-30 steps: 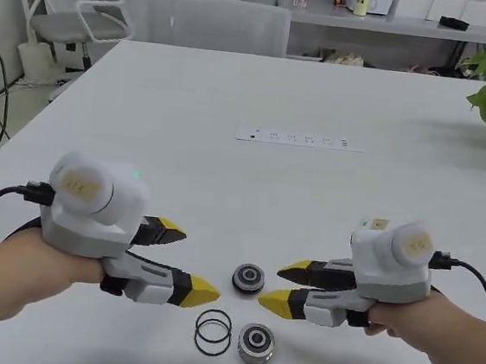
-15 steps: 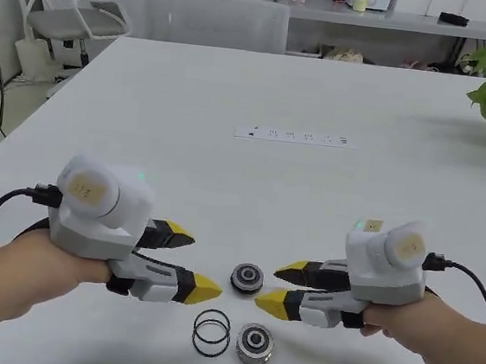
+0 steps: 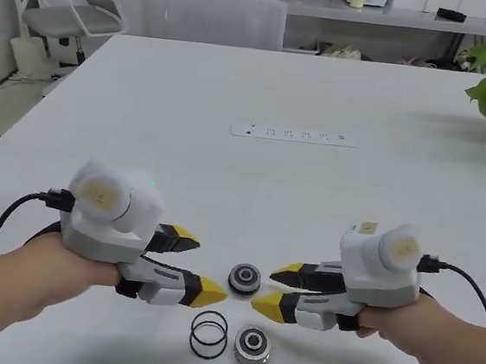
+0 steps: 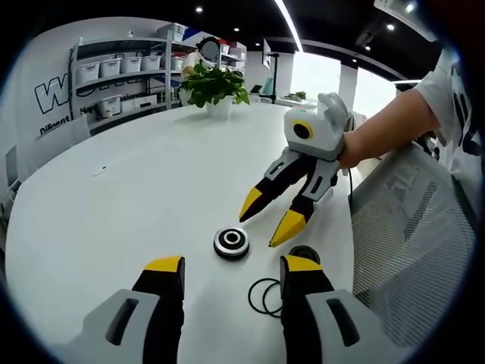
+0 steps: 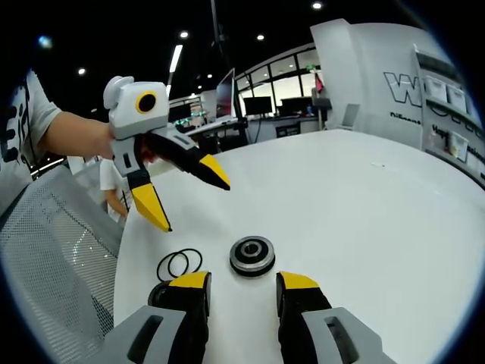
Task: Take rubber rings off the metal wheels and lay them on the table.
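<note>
Your left tongs and right tongs both gape empty, flanking a metal wheel on the tabletop.

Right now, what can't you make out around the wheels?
- Near wheel: mostly behind the left gripper's jaw in the left gripper view, behind the right gripper's in its own.
- Far wheel: ring on it or not, too small in head view.
- White strip's markings: too small, head view.
</note>
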